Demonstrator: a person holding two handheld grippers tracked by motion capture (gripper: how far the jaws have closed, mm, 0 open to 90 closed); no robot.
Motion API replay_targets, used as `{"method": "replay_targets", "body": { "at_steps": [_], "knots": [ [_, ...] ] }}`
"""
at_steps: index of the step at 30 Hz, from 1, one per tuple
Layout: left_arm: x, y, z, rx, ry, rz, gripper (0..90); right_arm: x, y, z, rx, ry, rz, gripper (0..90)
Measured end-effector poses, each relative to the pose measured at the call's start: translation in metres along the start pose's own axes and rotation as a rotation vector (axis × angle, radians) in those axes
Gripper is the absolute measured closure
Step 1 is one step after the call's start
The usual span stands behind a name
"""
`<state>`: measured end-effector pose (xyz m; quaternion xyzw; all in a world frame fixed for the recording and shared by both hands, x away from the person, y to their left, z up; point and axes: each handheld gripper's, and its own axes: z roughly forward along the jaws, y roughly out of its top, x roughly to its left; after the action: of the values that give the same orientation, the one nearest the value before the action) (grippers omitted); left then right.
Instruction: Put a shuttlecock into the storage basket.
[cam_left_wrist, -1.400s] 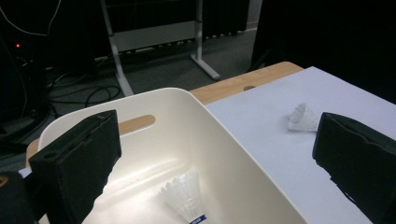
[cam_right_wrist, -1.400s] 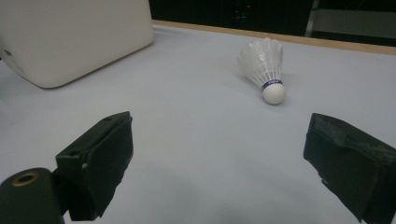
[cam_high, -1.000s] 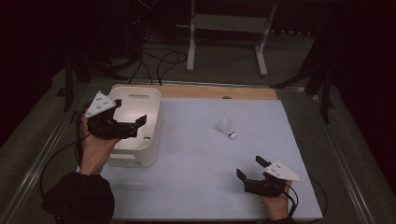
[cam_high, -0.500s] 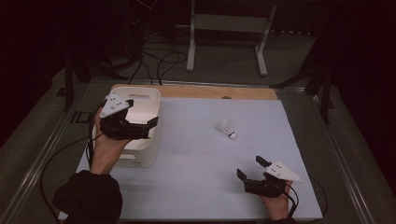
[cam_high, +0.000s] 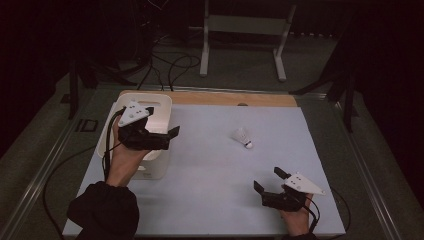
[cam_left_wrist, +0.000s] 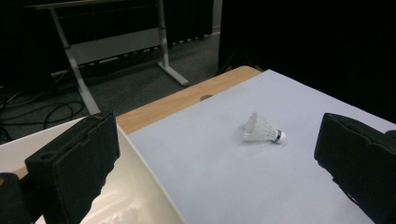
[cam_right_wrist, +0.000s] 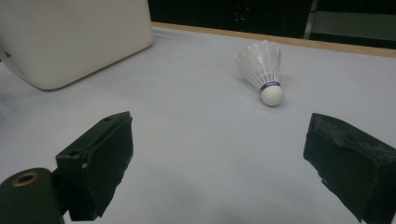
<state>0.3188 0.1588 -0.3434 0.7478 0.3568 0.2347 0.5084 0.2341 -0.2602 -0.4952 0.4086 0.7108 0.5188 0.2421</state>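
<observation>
Hovering over the right edge of the white bin (cam_high: 150, 107), the left gripper (cam_high: 169, 137) has its jaws wide apart and holds nothing. The white shuttlecock (cam_high: 243, 138) lies on its side on the pale mat (cam_high: 210, 190), well apart from both grippers. The right gripper (cam_high: 268, 182) rests low near the mat's front edge, jaws wide and empty too.

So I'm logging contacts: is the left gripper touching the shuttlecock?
Apart. High view shows bare white mat between the left gripper, over the white bin, and the shuttlecock.

White shuttlecock (cam_high: 243, 138) on pale mat (cam_high: 220, 170), white bin (cam_high: 158, 105) at left.
</observation>
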Motion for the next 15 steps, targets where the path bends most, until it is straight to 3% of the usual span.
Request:
{"method": "replay_targets", "body": {
  "at_steps": [15],
  "knots": [
    [-0.0109, 0.0027, 0.0110, 0.003, -0.031, 0.017, 0.9, -0.0001, 0.0000, 0.0001, 0.000, 0.001, 0.001, 8.1]
  ]
}}
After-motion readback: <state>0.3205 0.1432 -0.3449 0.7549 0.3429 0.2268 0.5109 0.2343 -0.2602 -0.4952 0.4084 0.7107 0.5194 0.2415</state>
